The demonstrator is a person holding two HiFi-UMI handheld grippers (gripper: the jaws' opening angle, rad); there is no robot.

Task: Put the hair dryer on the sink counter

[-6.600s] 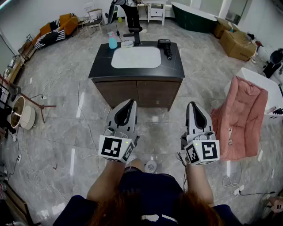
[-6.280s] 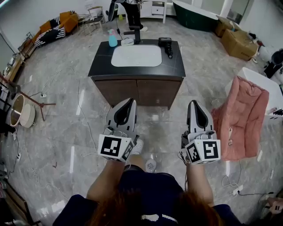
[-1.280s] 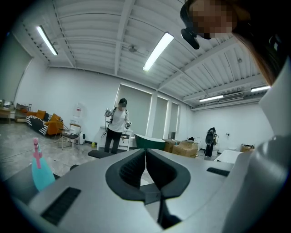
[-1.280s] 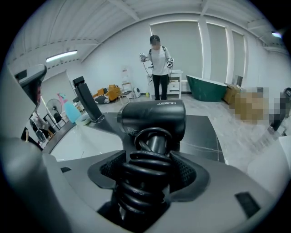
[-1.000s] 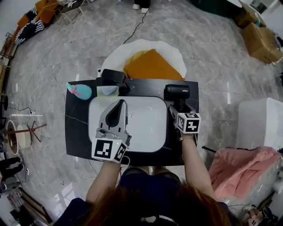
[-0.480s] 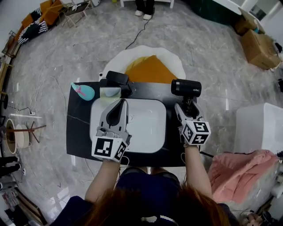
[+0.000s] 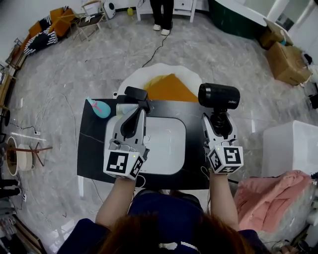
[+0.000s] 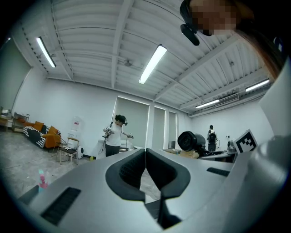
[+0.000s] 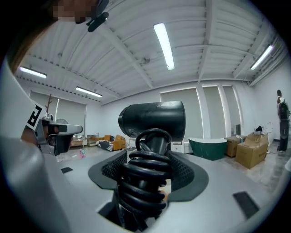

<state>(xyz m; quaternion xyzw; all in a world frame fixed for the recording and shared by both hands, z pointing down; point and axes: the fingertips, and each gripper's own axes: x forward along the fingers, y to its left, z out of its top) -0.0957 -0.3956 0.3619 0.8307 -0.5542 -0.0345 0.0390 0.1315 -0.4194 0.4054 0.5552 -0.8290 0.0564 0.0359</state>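
Observation:
The black hair dryer (image 7: 218, 95) is upright in the air above the right end of the black sink counter (image 7: 92, 149). My right gripper (image 7: 217, 121) is shut on its handle, which has the black cord coiled round it (image 9: 145, 182). In the right gripper view the dryer's barrel (image 9: 152, 119) stands above the jaws of the right gripper (image 9: 152, 157). My left gripper (image 7: 139, 111) is shut with nothing in it and hovers over the white basin (image 7: 164, 144). In the left gripper view the left gripper (image 8: 145, 152) has its jaws together, and the dryer (image 8: 191, 141) shows to the right.
A black faucet (image 7: 136, 93) and a blue bottle (image 7: 99, 108) stand at the counter's back left. An orange and white rug (image 7: 169, 84) lies behind the counter. A white bin (image 7: 290, 146) and pink cloth (image 7: 268, 198) are at the right. A person (image 7: 161, 15) stands far back.
My right gripper has risen off the counter's right side with the hair dryer in it. The left gripper stays over the basin. Earlier the dryer lay on the counter, far ahead.

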